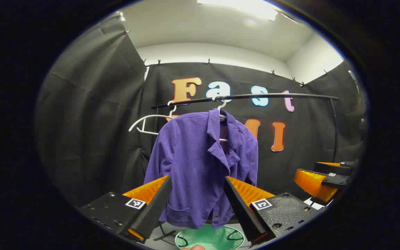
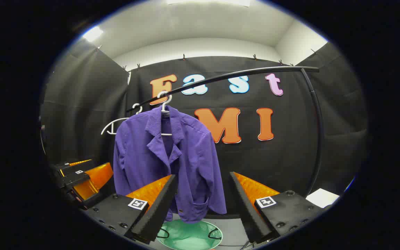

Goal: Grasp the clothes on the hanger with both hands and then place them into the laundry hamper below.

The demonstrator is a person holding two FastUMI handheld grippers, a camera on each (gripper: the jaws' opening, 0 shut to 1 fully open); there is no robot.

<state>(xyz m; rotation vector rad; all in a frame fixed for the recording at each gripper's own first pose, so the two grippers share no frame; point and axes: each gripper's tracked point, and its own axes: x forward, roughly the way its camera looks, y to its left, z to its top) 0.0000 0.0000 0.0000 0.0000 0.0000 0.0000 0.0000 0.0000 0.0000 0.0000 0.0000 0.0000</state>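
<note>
Both claws, left claw (image 1: 196, 201) and right claw (image 2: 203, 205), are gaping apart; purple jacket (image 1: 196, 163) is hanging at twelve o'clock above the green hamper (image 1: 209, 239).

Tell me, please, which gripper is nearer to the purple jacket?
Left, it seems. The left gripper faces the purple jacket head-on; the right gripper points past its right edge. Neither touches it.

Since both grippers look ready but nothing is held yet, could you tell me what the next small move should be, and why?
Probably bring both grippers forward to the purple jacket. The left gripper and right gripper are both open and short of it. The jacket hangs on a white hanger from the rail, right above the green hamper, so it must be grasped first.
</note>
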